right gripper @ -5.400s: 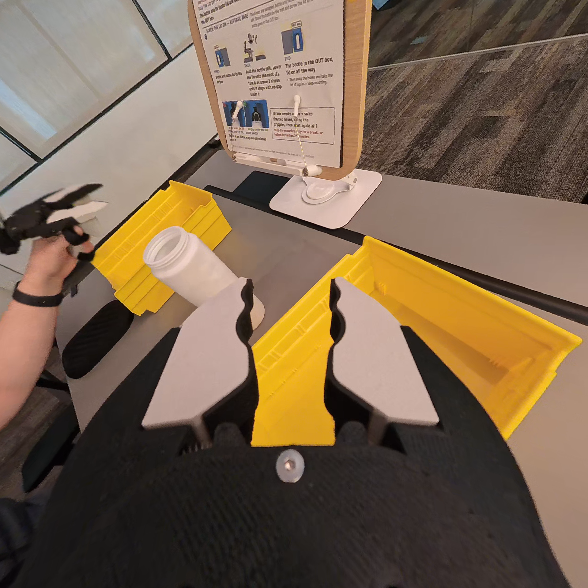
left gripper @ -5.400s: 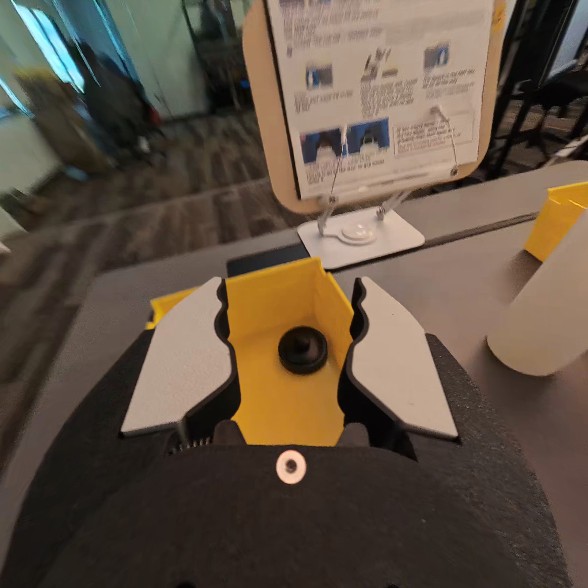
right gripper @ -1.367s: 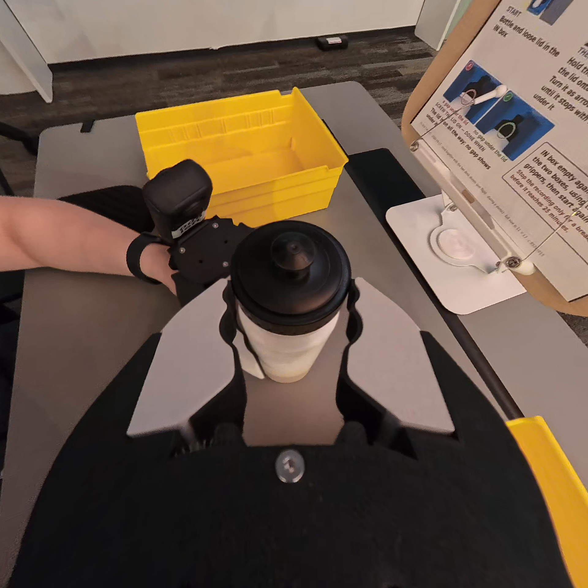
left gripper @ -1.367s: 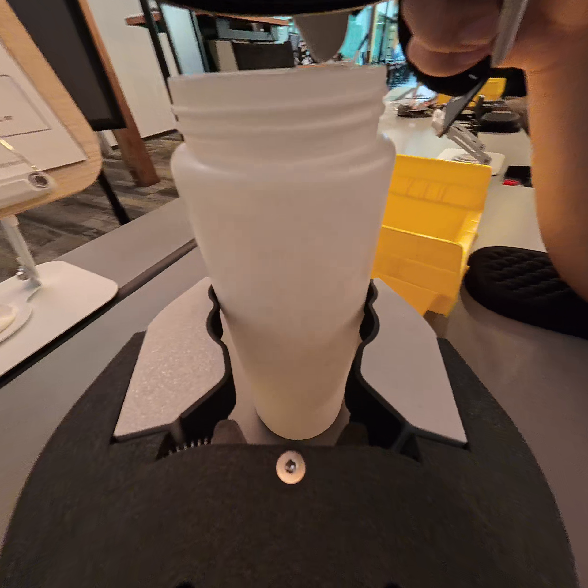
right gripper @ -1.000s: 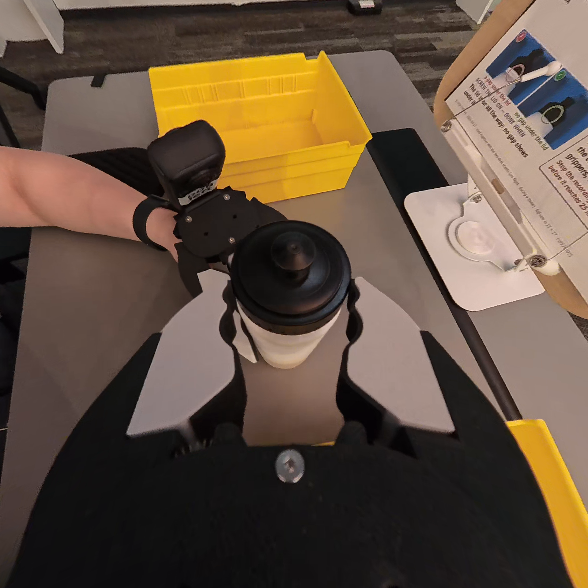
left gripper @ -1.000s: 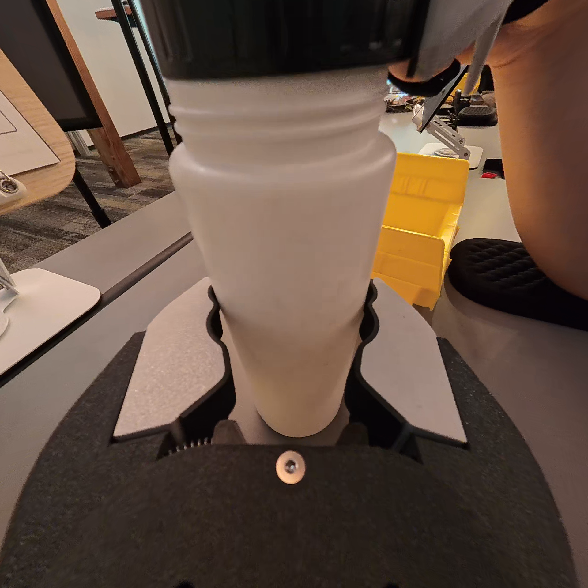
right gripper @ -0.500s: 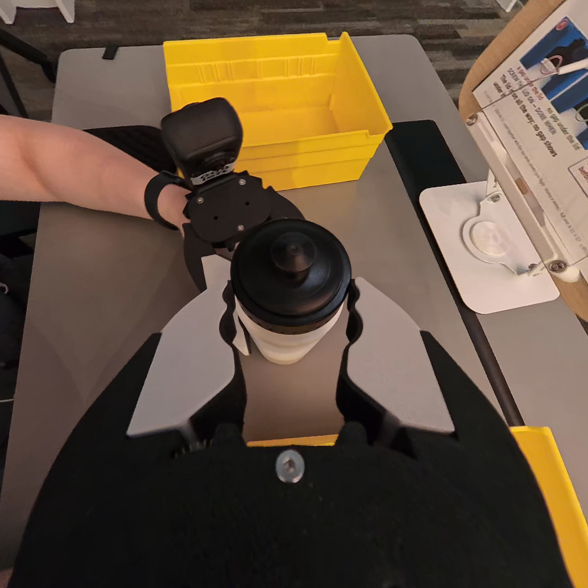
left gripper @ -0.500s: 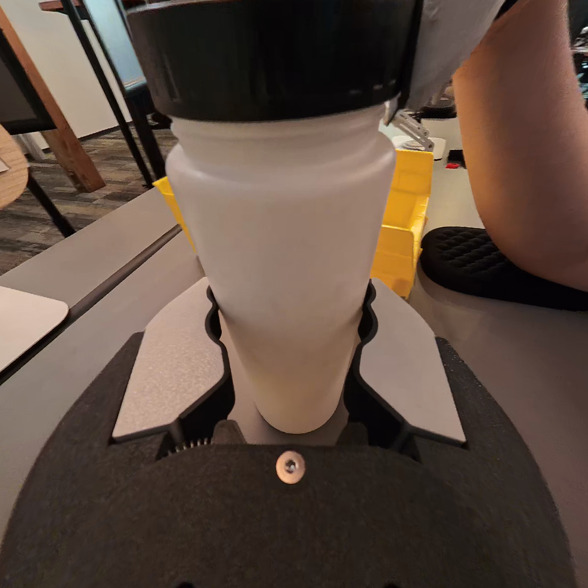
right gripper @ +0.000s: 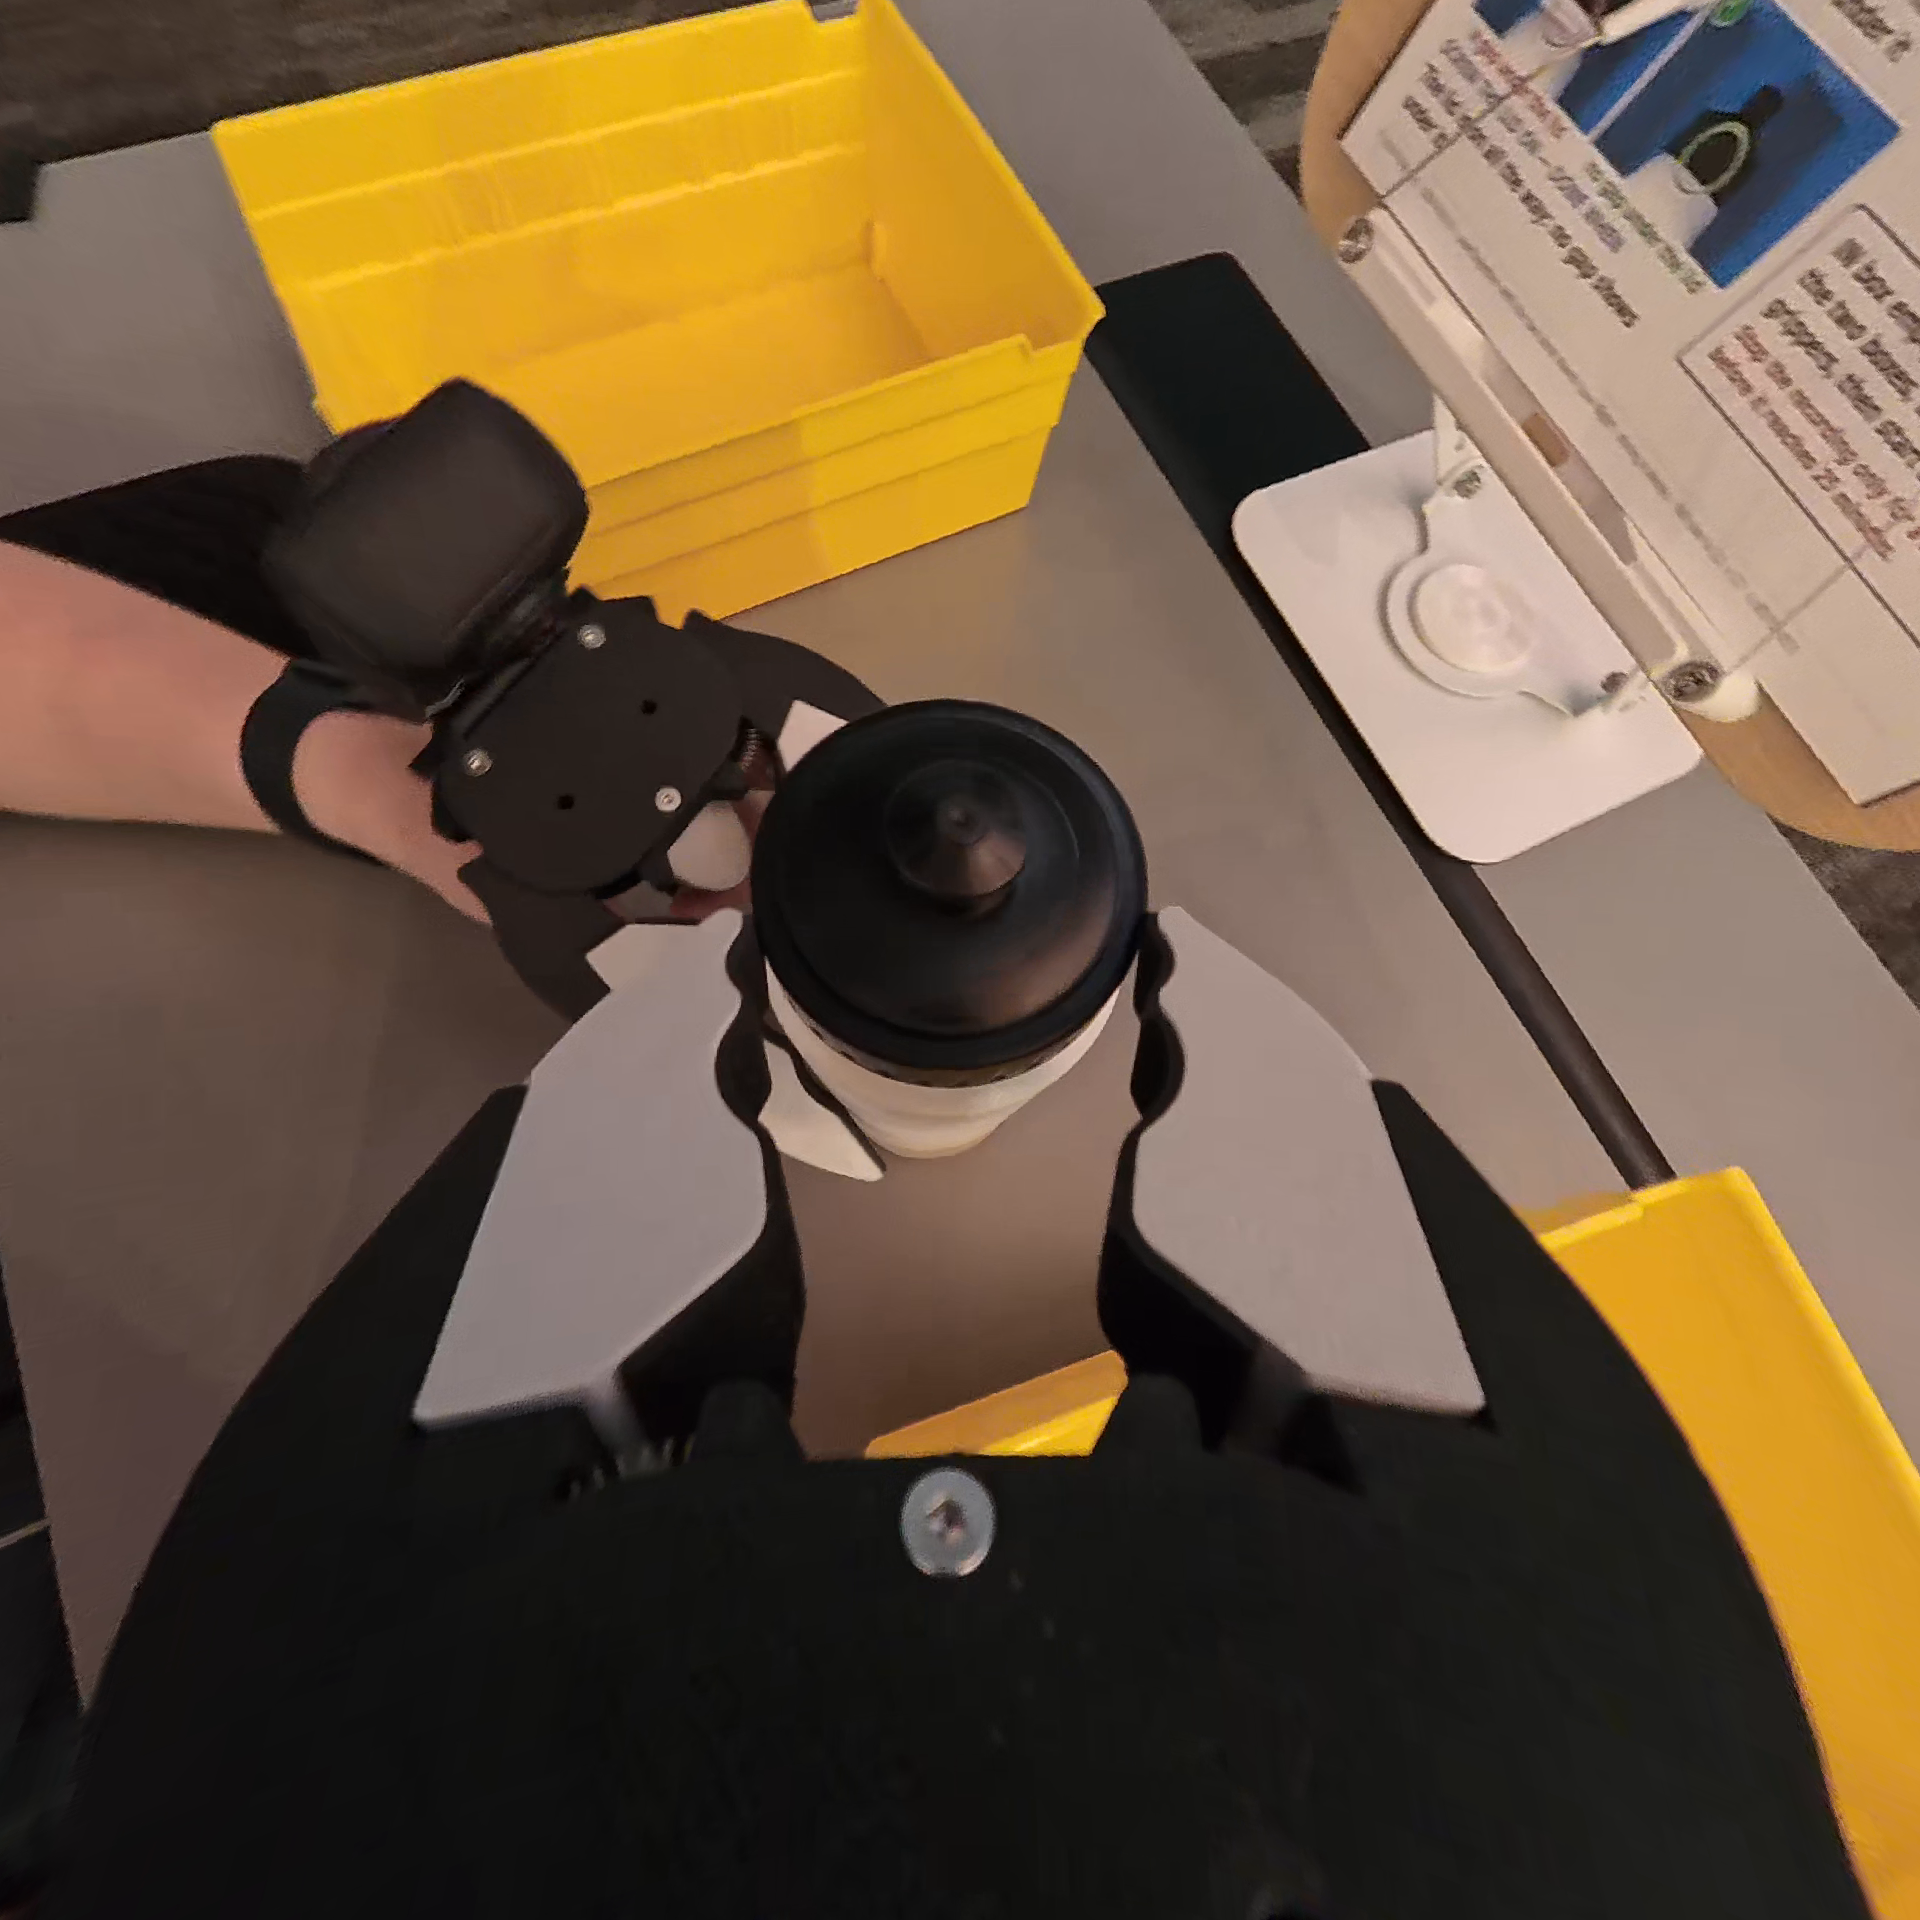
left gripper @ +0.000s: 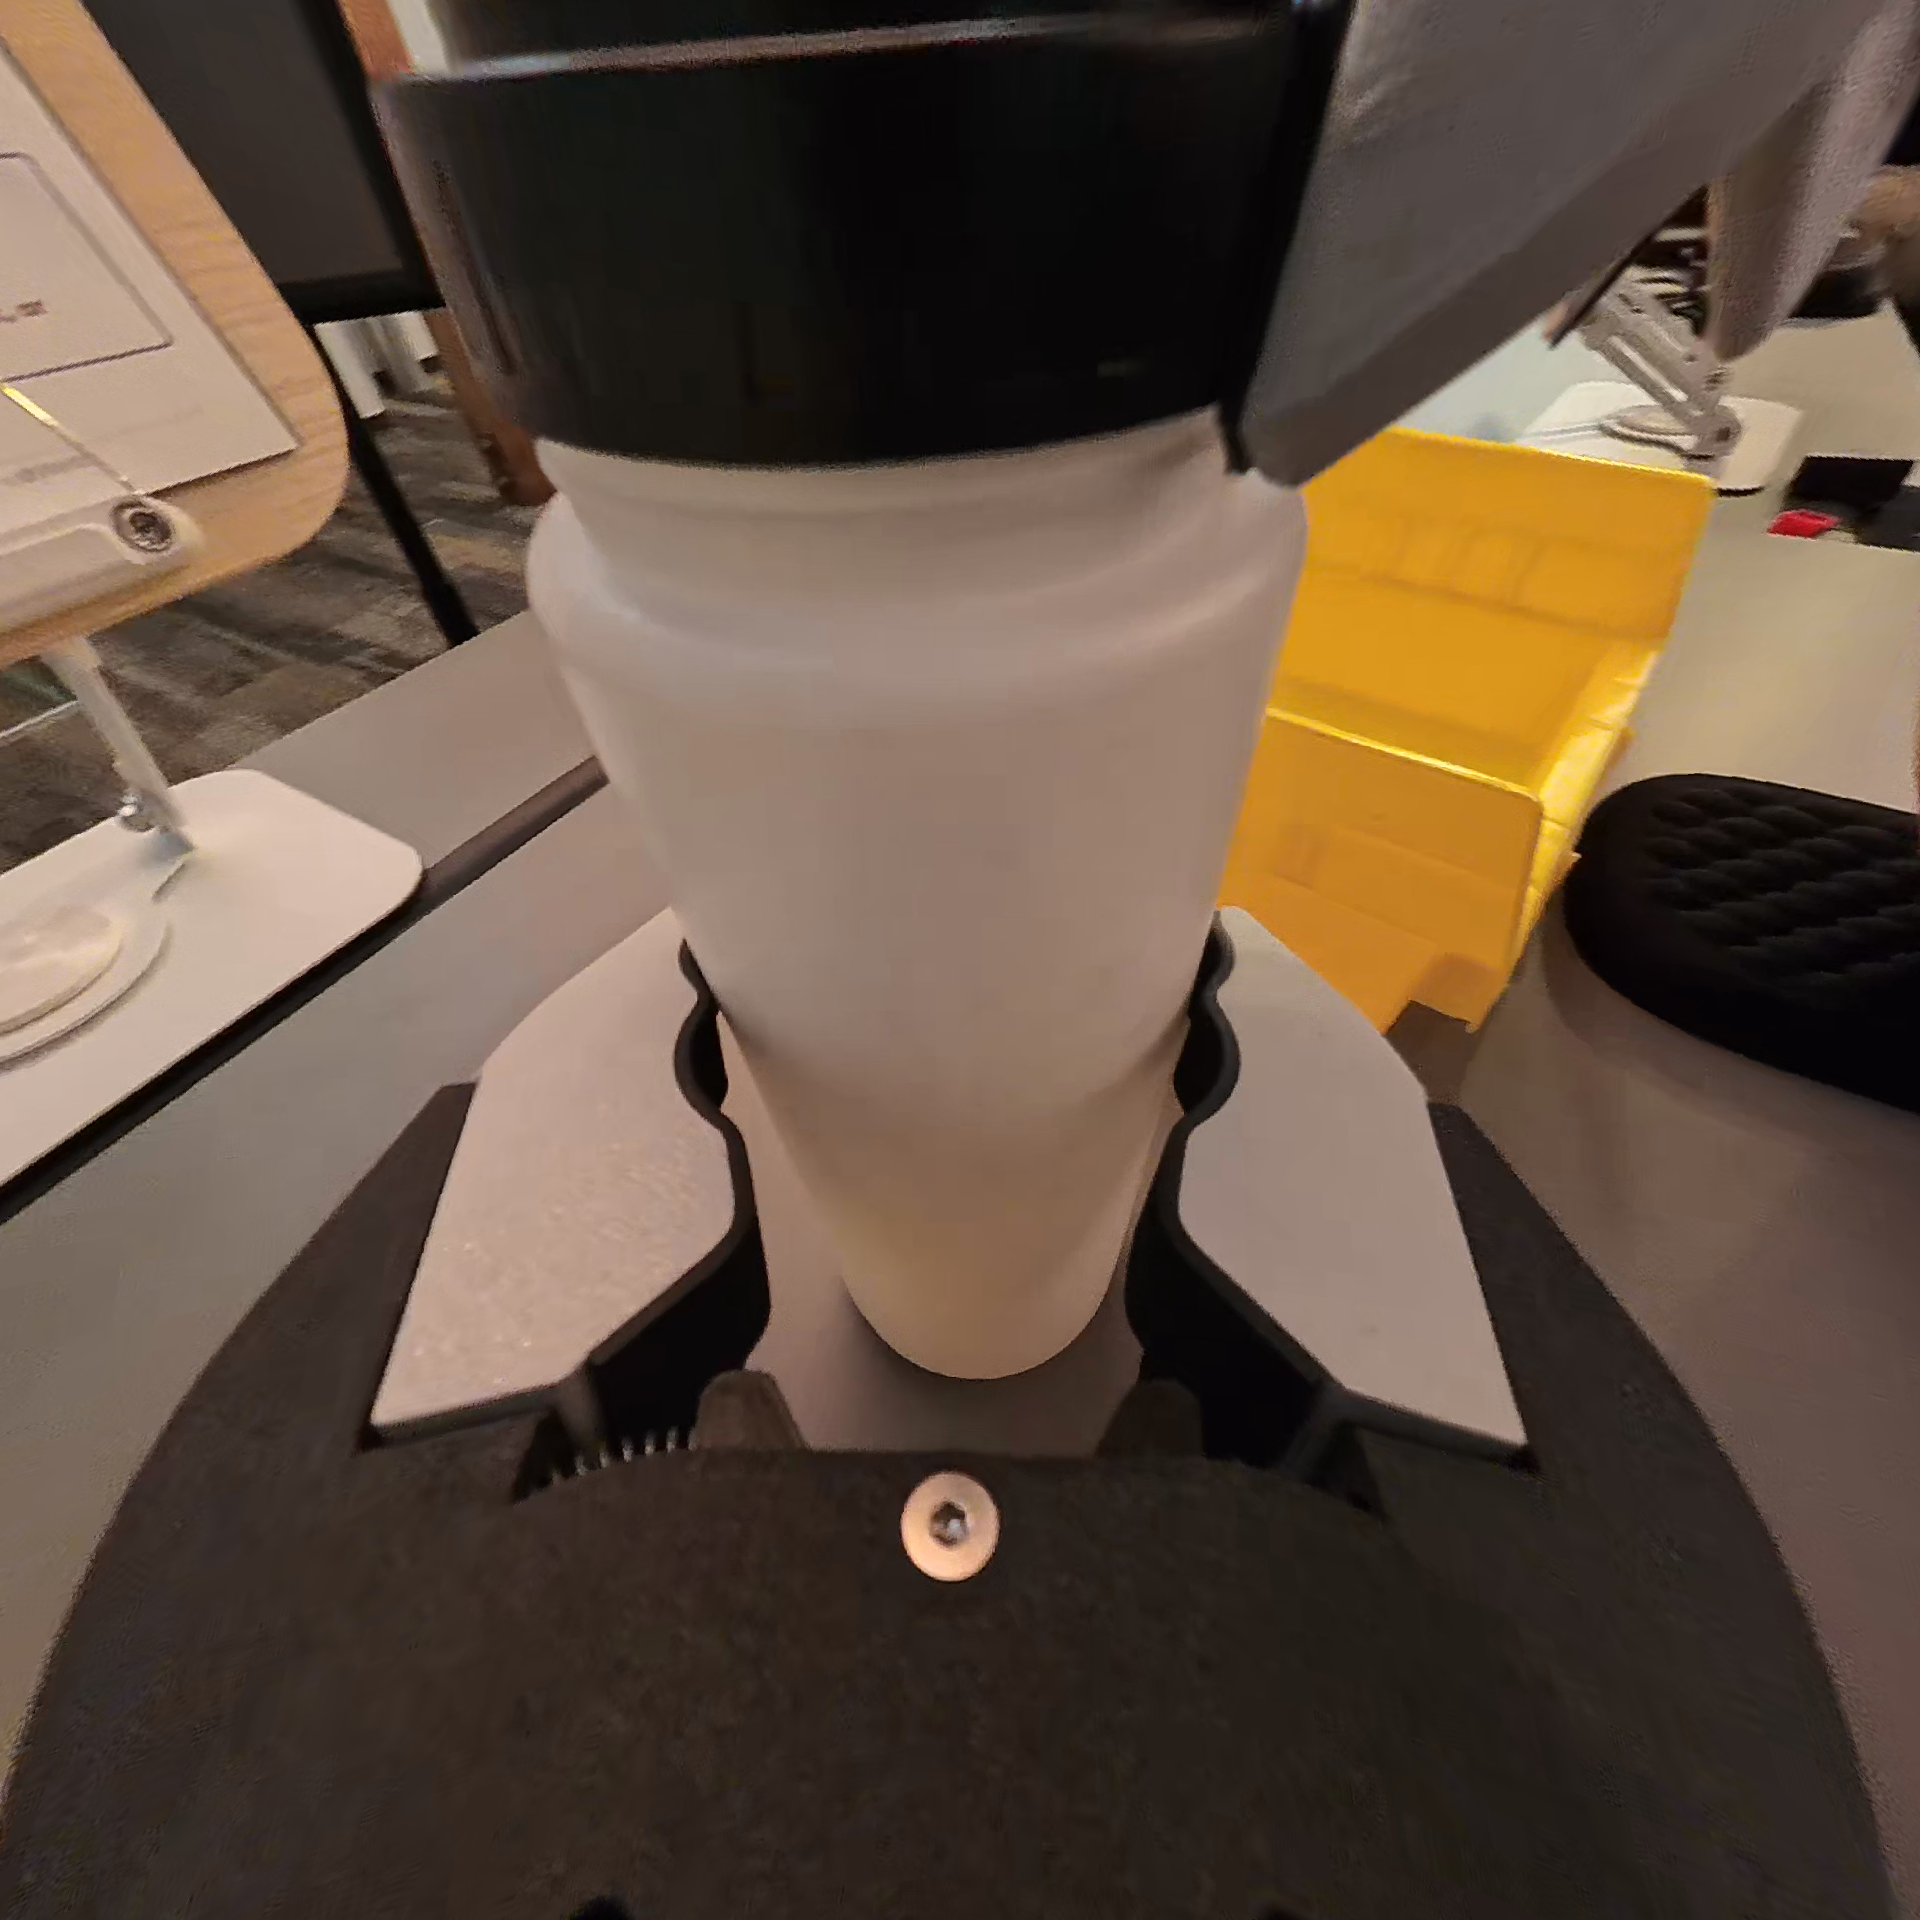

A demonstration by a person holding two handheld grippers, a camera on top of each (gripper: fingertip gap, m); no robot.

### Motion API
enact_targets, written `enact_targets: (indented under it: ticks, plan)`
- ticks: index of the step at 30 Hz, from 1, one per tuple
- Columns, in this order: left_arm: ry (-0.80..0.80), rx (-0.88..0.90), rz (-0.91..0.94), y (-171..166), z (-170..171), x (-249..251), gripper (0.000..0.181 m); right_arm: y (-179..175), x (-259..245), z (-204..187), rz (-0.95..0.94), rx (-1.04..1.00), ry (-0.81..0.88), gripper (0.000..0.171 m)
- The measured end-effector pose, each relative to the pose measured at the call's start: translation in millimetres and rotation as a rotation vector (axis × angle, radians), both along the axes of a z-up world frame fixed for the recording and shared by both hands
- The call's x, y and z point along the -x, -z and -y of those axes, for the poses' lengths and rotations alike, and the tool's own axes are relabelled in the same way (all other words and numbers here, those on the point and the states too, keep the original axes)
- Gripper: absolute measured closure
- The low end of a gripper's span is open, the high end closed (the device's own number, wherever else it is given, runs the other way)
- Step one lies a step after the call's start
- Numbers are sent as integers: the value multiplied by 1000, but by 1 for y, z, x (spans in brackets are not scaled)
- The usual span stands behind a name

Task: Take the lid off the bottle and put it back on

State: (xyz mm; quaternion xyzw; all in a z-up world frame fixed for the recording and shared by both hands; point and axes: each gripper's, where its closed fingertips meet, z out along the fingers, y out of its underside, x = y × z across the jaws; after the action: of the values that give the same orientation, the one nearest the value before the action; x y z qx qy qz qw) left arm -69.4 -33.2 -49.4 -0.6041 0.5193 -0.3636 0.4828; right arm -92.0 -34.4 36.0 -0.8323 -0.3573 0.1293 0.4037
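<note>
Lid [left gripper: 862, 239] gone from the yellow bin [right gripper: 665, 270] at upper left of the right wrist view; now seated on the bottle [left gripper: 925, 831], covering neck threads that stood bare 1.4 s ago. Bottle no longer lying on the desk [right gripper: 1039, 623]; upright, clamped low on its body by the left claw [left gripper: 951, 1122], empty 5.4 s ago. Right claw [right gripper: 940, 1029], also empty then, now closed around the lid's rim from above. Instruction stand [left gripper: 135, 343] back in view at upper left of the left wrist view since 0.5 s ago.
</note>
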Motion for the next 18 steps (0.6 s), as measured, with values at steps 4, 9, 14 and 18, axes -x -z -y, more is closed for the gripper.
enact_targets:
  ticks: [4, 9, 14, 18]
  plan:
    - [1, 6, -1, 0, -1, 1, 95, 1, 2, -4, 30, -24, 37, 101]
    - [49, 4, 5, 0, 4, -1, 95, -14, 0, 1, -4, -97, -70, 101]
    - [90, 8, 8, 0, 9, -1, 95, -41, -6, 5, -160, -192, -144, 101]
    - [128, 8, 10, 1, 16, -3, 95, -34, -2, 2, -210, -161, -203, 108]
